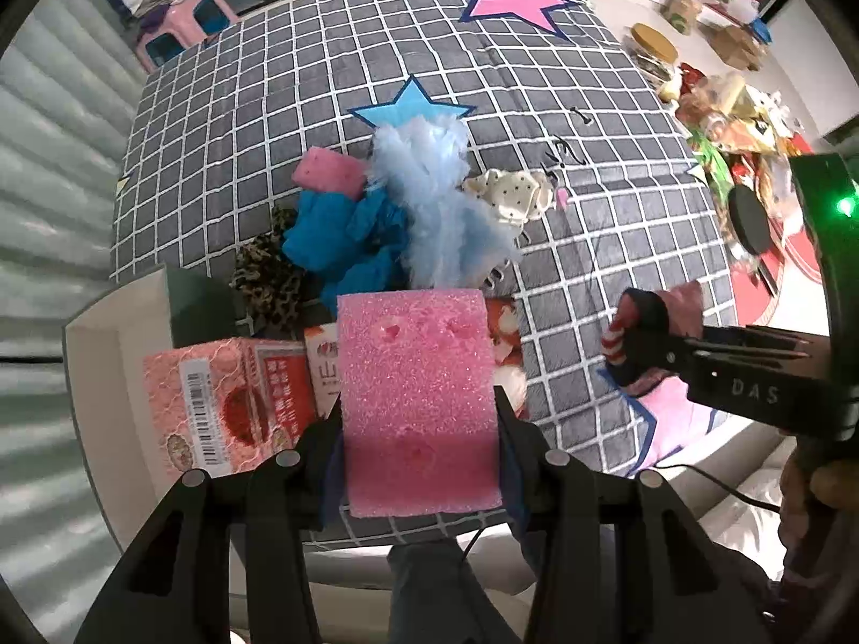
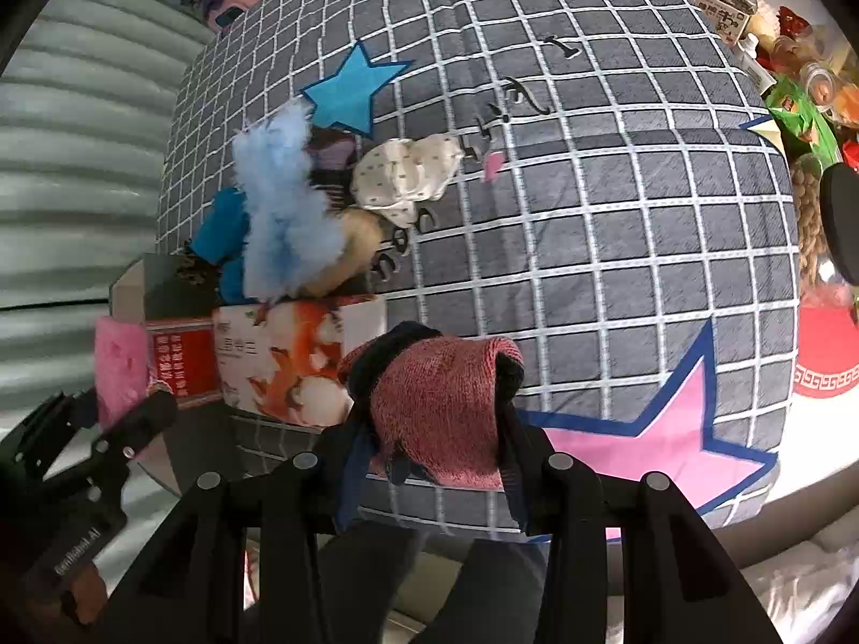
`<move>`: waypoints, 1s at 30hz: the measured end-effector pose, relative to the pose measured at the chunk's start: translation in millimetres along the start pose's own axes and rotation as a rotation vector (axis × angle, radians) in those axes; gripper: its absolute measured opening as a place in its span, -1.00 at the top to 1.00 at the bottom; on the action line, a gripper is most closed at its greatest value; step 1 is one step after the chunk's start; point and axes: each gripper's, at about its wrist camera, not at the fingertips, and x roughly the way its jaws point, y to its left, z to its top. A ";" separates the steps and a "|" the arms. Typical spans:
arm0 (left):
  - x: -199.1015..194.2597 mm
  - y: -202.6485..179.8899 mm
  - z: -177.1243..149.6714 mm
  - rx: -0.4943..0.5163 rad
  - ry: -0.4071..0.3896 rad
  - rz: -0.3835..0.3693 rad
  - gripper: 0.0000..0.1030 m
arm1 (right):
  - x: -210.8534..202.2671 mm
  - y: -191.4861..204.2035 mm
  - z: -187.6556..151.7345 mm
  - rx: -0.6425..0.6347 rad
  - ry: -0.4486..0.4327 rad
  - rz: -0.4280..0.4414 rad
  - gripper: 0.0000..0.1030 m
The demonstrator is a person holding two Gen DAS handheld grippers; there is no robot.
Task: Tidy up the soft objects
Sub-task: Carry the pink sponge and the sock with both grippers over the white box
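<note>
Left tool [image 1: 419, 413] pinches porous pink foam sponge block [image 1: 419, 402]; right tool [image 2: 429, 418] clamps red knit sock [image 2: 435, 408] w/ navy trim.

At lower centre of the frame, the right gripper [image 2: 437, 429] clamps a folded red knit cloth [image 2: 440, 408] above a grey grid-patterned blanket [image 2: 617, 214]. At left, the left gripper [image 2: 115, 408] holds a pink sponge [image 2: 119, 365] beside printed cartons [image 2: 290, 359]; pale blue fluff [image 2: 284, 204] and a dotted white cloth [image 2: 402, 177] lie beyond.
</note>
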 end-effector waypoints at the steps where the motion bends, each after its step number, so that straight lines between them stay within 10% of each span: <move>1: -1.4 4.0 -3.6 0.009 -0.004 -0.006 0.03 | 1.5 5.9 -3.4 0.004 -0.003 0.000 0.15; 30: -49.5 185.6 -102.1 -0.291 -0.179 -0.018 0.03 | 8.5 203.7 -39.9 -0.241 -0.075 -0.043 0.14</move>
